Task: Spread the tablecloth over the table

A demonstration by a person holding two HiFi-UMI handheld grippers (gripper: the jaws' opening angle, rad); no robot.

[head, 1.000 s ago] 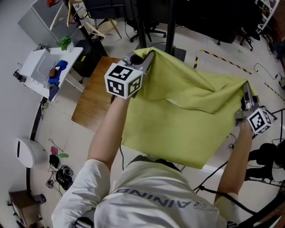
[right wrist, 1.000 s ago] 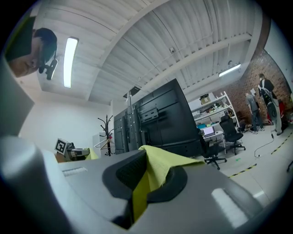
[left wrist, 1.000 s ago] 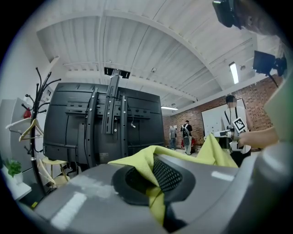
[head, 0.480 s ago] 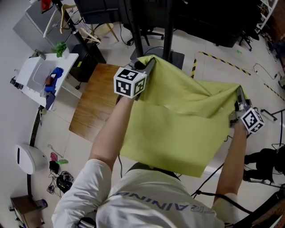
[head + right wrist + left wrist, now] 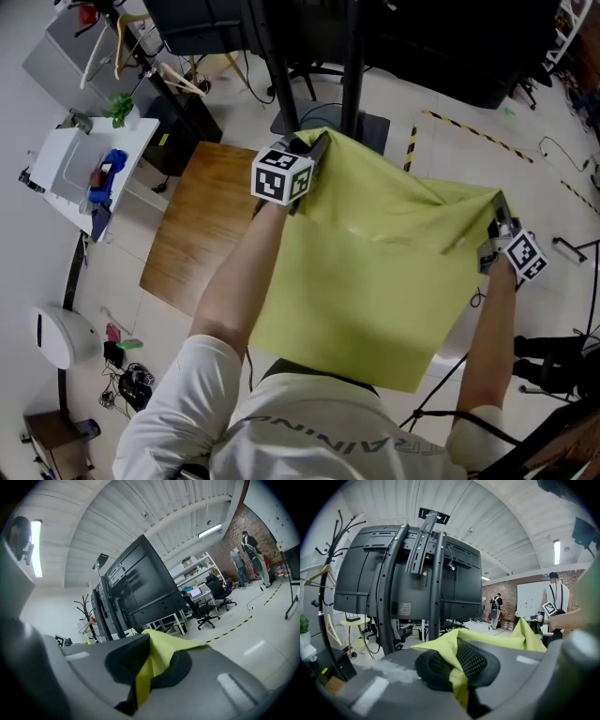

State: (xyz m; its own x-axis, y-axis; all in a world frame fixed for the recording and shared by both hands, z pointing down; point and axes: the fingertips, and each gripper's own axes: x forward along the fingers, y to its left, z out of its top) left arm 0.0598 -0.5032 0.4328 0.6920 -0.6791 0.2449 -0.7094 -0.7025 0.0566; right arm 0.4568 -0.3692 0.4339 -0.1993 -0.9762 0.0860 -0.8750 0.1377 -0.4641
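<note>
Clamping tablecloth (image 5: pixel 375 281) corners: left hand-held gripper (image 5: pixel 317 146), right hand-held gripper (image 5: pixel 501 212), arms (image 5: pixel 239 281) outstretched

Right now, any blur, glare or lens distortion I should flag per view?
Head view: sharp and evenly lit, no glare on the tablecloth. Left gripper view: strong fisheye with black corners, and the left gripper is soft close up. Right gripper view: same fisheye, the right gripper is soft, and the ceiling light is blown out.

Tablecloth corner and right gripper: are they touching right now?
Touching. The right gripper view shows the right gripper with its jaws pinched on a fold of the tablecloth.
</note>
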